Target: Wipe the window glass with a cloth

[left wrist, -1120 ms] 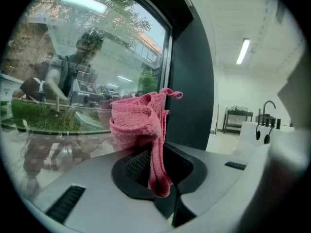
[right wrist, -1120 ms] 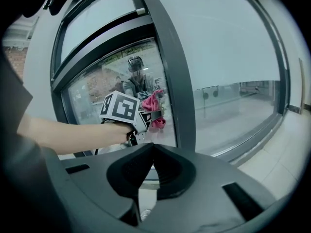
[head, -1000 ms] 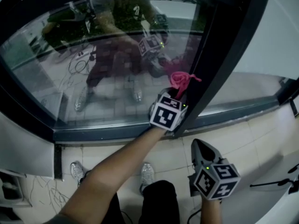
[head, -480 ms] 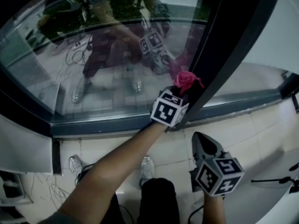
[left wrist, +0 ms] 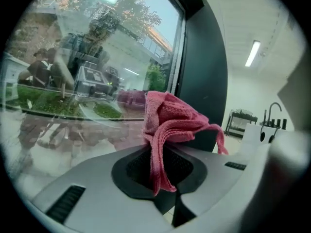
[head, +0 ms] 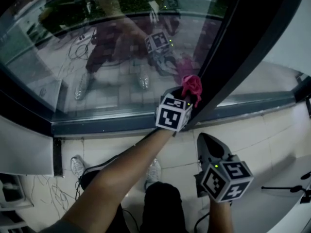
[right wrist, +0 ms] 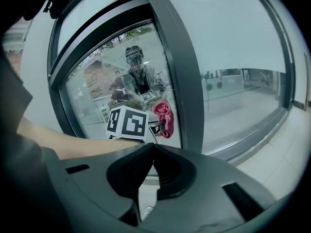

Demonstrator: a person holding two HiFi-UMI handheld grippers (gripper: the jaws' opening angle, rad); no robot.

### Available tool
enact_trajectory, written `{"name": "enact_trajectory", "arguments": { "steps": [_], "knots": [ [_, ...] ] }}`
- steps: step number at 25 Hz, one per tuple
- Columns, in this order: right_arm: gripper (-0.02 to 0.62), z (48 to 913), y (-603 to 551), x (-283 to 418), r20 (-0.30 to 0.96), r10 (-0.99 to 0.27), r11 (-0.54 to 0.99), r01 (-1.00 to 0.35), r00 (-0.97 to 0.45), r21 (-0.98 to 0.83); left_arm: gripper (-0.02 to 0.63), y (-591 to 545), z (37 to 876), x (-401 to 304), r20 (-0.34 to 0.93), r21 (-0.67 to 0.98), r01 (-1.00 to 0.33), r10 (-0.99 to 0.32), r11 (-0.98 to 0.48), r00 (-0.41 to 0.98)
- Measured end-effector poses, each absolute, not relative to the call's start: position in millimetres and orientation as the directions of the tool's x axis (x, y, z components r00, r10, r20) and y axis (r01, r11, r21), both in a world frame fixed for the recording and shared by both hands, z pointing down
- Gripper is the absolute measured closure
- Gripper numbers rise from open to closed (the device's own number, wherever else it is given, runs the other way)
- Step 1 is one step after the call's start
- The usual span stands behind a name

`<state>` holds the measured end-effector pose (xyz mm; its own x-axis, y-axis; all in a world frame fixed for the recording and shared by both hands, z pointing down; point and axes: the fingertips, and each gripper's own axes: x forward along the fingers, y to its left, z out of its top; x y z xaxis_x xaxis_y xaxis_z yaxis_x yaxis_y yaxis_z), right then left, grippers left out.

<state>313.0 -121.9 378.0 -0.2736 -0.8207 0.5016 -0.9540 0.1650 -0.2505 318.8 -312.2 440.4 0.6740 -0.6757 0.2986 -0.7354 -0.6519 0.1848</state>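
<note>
From head height we look steeply down at the window glass. Our left gripper view sits close to it; the right looks from farther back, sharing the cloth.

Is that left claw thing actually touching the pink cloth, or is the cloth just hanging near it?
Touching. The left gripper view shows the left gripper with its jaws closed on the pink cloth, a fold of which is pinched between them.

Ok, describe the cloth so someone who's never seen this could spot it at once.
Start at the big window glass and go right to the dark upright frame post. Beside that post, low on the pane, the left gripper pinches a bunched cloth. It is the only pink thing here, crumpled against grey glass and black frame.
</note>
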Motion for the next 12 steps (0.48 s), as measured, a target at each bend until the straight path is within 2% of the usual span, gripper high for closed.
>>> {"name": "enact_trajectory", "arguments": {
  "steps": [12],
  "knots": [
    [0.603, 370, -120, 286, 0.485, -0.818, 0.207, -0.944, -0.311, -0.256, 0.554, -310, 453, 243, 0.322, 0.207, -0.823, -0.758, -0.528, 0.567]
  ]
}}
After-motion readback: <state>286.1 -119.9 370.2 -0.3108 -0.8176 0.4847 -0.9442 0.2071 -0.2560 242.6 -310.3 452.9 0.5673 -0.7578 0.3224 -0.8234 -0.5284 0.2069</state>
